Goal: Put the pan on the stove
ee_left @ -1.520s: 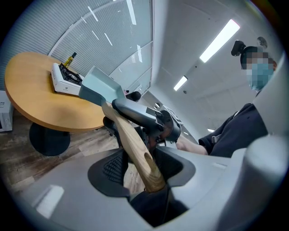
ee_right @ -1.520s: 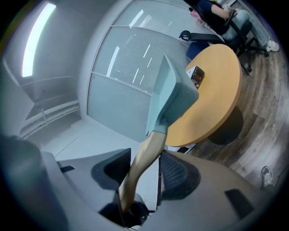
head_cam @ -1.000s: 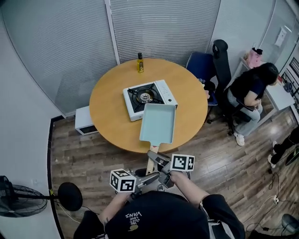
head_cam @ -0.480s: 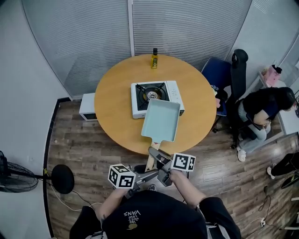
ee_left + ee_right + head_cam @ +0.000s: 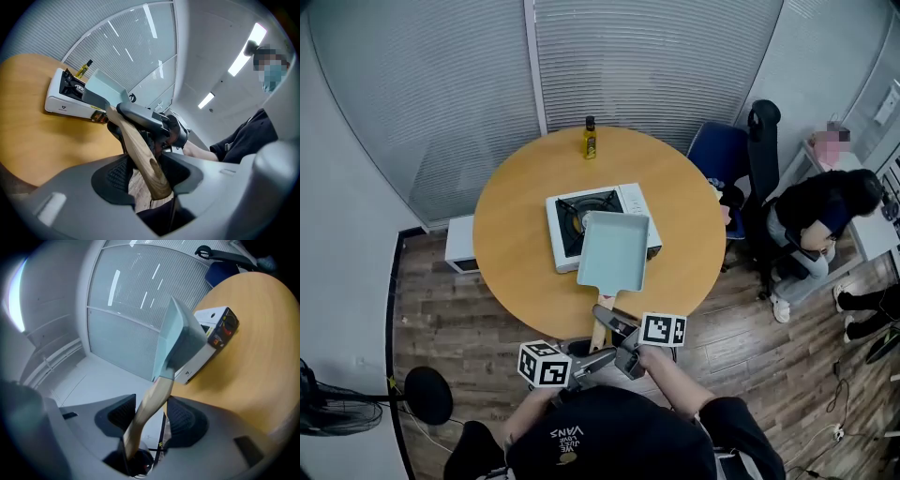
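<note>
Pan (image 5: 614, 248), pale green, rectangular, with wooden handle (image 5: 600, 325): held tilted, its far part over the front of the stove (image 5: 572, 214) and its near part over the table's edge; whether it touched the burner could not be told. Stove, white, single burner, stood near the middle of the round wooden table (image 5: 516, 234). Right gripper (image 5: 151, 420): jaws closed on the handle partway along its length. Left gripper (image 5: 145, 176): jaws drawn in on the handle's butt end (image 5: 157, 180), just behind the right gripper. Bottle (image 5: 590, 139), yellow contents, dark cap, stood upright at the table's far edge, well apart from the stove. Seated person (image 5: 811, 211) in dark clothing was at the right, beside a black office chair (image 5: 759, 141).
</note>
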Tool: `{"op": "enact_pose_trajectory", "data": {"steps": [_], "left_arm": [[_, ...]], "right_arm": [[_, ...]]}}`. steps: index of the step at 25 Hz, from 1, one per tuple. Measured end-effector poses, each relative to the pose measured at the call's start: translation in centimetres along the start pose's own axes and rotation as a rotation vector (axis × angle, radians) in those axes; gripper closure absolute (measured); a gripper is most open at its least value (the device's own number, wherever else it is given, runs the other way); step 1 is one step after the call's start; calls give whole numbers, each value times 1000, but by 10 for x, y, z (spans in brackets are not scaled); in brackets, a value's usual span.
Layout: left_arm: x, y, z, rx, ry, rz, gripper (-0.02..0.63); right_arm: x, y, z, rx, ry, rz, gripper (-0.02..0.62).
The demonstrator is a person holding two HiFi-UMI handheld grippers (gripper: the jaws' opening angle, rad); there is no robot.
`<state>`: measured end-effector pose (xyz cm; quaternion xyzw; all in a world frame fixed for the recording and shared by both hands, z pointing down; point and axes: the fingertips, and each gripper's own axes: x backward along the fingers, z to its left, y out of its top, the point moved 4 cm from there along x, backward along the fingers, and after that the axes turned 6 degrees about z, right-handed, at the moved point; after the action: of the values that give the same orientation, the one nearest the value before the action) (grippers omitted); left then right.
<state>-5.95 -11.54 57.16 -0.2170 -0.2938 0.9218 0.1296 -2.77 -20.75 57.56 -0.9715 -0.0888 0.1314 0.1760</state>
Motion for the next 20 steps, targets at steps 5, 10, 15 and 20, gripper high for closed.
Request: {"op": "enact_pose_trajectory", "data": {"steps": [5, 10, 15, 20], "left_arm": [[7, 29, 32, -5, -6, 13, 419], [15, 54, 62, 5, -1, 25, 419], [19, 76, 89, 15, 5, 42, 419], [16, 83, 106, 22, 12, 54, 419]], "right_arm": [[-31, 29, -8, -5, 3, -18, 399], [-62, 53, -18, -22, 10, -21, 399], [-88, 72, -28, -15, 6, -3, 399], [-101, 83, -41, -21, 23, 5, 399]]}}
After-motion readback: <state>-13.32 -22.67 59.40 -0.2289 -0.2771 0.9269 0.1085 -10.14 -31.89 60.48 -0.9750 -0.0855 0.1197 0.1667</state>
